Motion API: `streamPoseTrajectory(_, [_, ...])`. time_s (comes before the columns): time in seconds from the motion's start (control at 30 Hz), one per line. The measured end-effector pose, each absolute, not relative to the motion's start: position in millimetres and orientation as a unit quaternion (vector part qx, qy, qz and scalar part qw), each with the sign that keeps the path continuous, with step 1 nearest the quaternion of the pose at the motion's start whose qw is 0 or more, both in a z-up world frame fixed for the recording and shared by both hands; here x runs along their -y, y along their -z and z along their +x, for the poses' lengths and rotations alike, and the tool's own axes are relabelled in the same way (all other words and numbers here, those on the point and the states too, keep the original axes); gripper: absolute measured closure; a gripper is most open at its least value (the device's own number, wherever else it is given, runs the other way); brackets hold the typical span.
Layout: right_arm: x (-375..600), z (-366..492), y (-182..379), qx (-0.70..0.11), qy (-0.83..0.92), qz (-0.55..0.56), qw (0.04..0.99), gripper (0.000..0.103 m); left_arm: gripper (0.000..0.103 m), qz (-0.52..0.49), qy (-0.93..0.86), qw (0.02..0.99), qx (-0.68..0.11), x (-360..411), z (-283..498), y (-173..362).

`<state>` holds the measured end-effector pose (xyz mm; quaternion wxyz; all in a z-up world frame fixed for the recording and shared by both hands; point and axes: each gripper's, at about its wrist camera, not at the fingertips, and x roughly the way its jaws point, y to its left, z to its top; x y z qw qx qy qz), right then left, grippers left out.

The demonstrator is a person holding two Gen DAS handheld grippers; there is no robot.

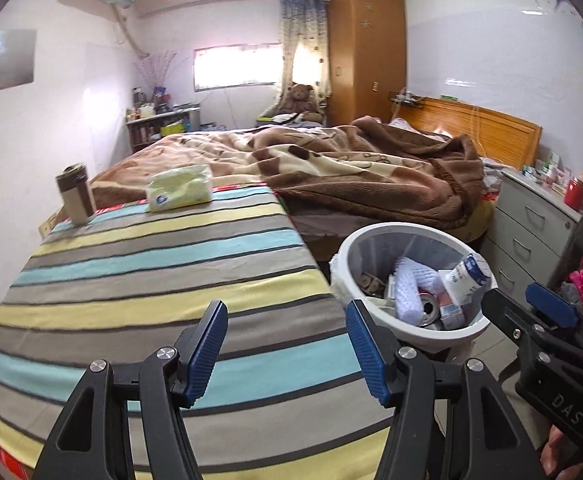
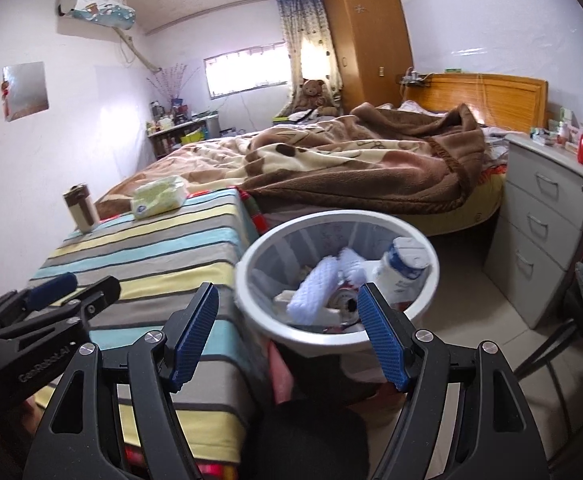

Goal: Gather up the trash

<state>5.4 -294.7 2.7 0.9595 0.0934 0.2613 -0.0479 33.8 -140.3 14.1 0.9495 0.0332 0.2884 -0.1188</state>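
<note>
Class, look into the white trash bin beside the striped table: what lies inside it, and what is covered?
Inside the trash bin: white foam netting, a blue-and-white bottle, a drink can and a small carton. Lower items and the bin's bottom are covered by this pile.

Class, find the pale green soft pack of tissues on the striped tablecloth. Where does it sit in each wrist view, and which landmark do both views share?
Left wrist view: the pale green soft tissue pack lies upper left of centre, at the table's far edge.
Right wrist view: the pack lies left of centre, further from the camera.
Shared landmark: the brown and beige lidded cup just left of it.
</note>
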Motion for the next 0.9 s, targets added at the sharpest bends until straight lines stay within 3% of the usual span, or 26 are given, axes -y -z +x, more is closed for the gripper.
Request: streamPoseTrajectory(0.9, [284,2,1,-0.265,0.048,0.098,0.958,0.03,0.042,0.029,0.109,0.95,-0.291,126,31,-4])
